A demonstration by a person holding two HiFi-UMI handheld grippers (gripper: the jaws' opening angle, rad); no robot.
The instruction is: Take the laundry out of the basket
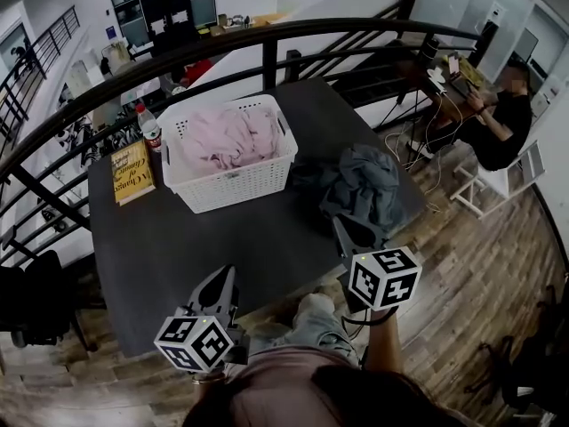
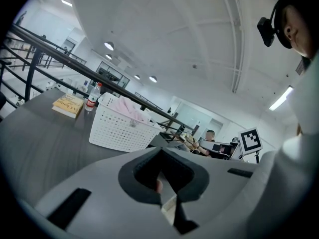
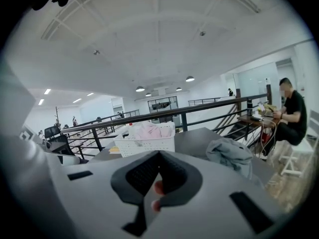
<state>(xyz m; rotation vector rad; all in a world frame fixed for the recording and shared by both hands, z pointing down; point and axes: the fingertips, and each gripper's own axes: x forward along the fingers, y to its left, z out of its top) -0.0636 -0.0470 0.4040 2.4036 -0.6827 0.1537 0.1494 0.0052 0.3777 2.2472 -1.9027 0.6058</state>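
Pink laundry (image 1: 233, 136) is left in the basket (image 1: 236, 188), a grey garment (image 1: 363, 183) is laid on the desk (image 1: 169, 247), and fingers of left gripper (image 1: 219, 285) and right gripper (image 1: 354, 235) are closed, empty

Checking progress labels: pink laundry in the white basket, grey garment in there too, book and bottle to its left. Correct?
No. The grey garment is out of the white basket, lying on the table to its right, as the head view shows. Pink laundry in the basket, book and bottle left of it: right.
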